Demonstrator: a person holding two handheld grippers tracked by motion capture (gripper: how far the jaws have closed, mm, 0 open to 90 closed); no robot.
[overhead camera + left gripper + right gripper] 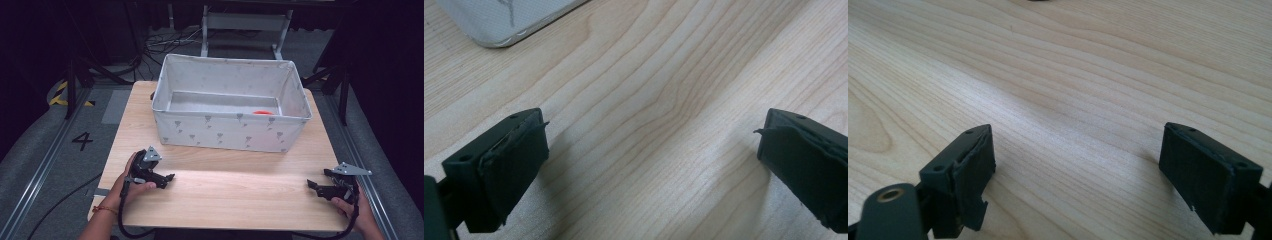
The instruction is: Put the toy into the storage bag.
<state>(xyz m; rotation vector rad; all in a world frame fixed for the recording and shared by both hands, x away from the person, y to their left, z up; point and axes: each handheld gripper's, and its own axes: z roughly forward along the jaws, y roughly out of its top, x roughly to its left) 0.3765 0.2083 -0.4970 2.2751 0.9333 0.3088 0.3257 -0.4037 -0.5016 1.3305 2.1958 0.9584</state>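
Left tool [167, 177] at about seven o'clock on the counter [225, 195], jaws spread wide and holding nothing, tips pointed toward three o'clock; in the left gripper view, bare wood grain between the two black jaws and a corner of the fabric bin [504, 22] at eleven o'clock. Right tool [314, 186] at about five o'clock, likewise wide and empty, tips aimed toward nine o'clock, resting low over the wood near the counter's edge. Fabric bin [230, 131] at twelve o'clock, well apart from both tools, upright, open at the top, printed with small grey marks. Inside it, an orange object [263, 112] lying on the bin floor toward the two o'clock corner, against the near wall; too hidden to tell its shape. Probably a start pose, with the reach into the bin not yet begun. For a clean reach: lift first, clear the soft rim rather than dragging across it, come down from above with the right tool as the nearer one, keep the jaws wide until they straddle the orange object, then close gently. Worth steadying the bin's wall with the left tool, since thin fabric may slide or fold.
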